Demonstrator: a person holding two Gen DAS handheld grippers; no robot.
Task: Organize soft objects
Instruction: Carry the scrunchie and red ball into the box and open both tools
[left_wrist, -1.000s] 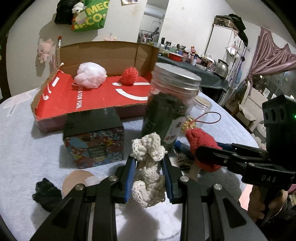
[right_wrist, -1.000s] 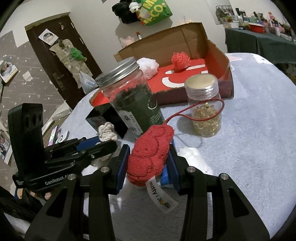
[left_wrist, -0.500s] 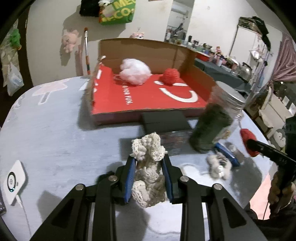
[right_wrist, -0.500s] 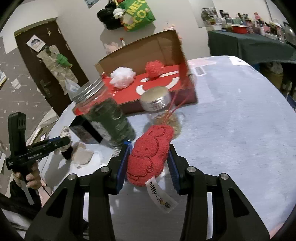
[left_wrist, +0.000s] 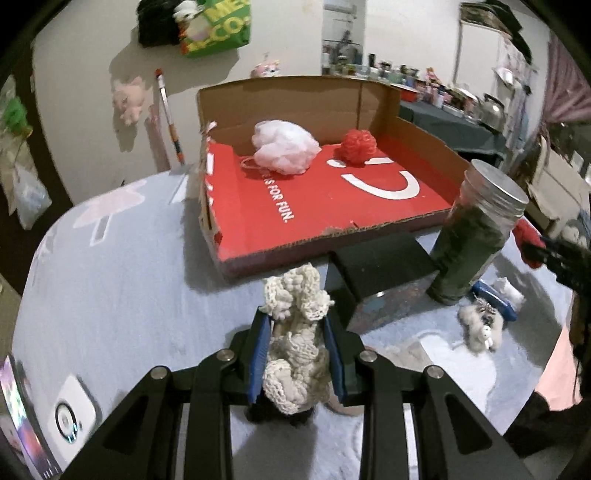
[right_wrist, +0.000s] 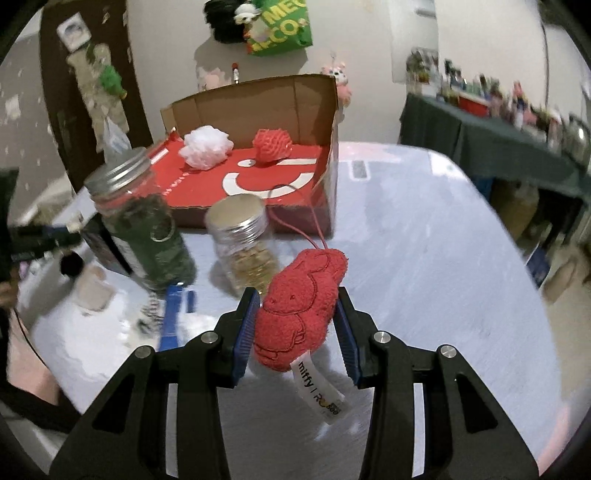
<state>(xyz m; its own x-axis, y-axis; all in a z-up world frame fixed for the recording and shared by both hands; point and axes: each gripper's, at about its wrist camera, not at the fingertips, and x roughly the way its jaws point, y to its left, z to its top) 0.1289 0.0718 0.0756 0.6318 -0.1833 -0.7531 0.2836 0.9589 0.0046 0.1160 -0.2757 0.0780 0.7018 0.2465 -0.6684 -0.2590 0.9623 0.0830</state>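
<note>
- Left gripper is closed on a cream knitted toy; something black beneath is mostly hidden.
- Right gripper is closed on a red plush.
- Bare table is seen beside the cardboard box.

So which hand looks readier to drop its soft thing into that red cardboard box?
Probably left: its fingers hold the cream crocheted bundle facing the red cardboard box's low front edge. The right's red plush toy has jars in front.
</note>
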